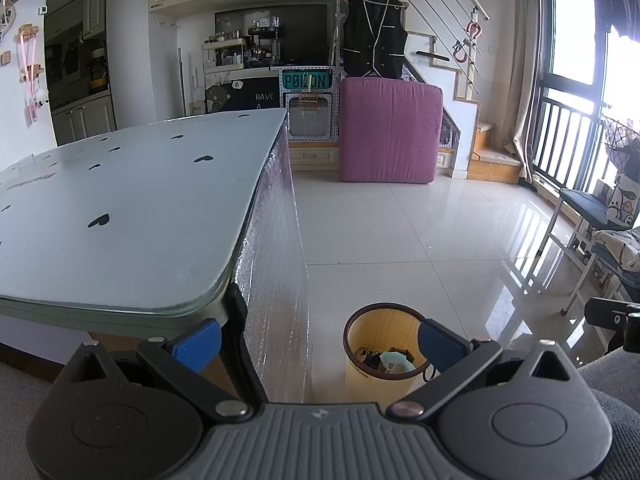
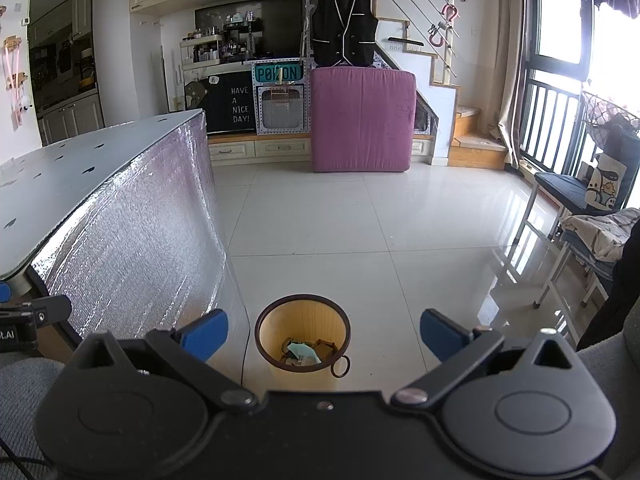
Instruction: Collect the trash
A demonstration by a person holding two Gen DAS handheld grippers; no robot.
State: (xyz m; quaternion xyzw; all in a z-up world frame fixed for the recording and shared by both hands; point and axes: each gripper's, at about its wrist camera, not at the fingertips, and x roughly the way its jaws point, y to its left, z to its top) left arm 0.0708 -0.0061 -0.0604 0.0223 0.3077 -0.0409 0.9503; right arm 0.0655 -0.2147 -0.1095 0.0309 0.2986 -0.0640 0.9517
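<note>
A small yellow waste bin [image 1: 372, 376] with a dark brown rim stands on the tiled floor beside the table. Trash lies in its bottom [image 2: 304, 354], including a pale blue face mask [image 1: 396, 362]. My left gripper [image 1: 318, 344] is open and empty, its right blue pad in front of the bin's rim. In the right wrist view the bin [image 2: 303, 330] sits between the blue pads of my right gripper [image 2: 324, 334], which is open and empty above it. No loose trash shows on the table or the floor.
A table [image 1: 132, 216] with a grey glass top printed with black hearts stands at left, its side wrapped in silver foil [image 2: 140, 240]. A pink cushion [image 1: 390, 132] leans at the back. Chairs [image 2: 580, 216] with cloth stand at right by the window. A grey sleeve [image 1: 612, 376] shows.
</note>
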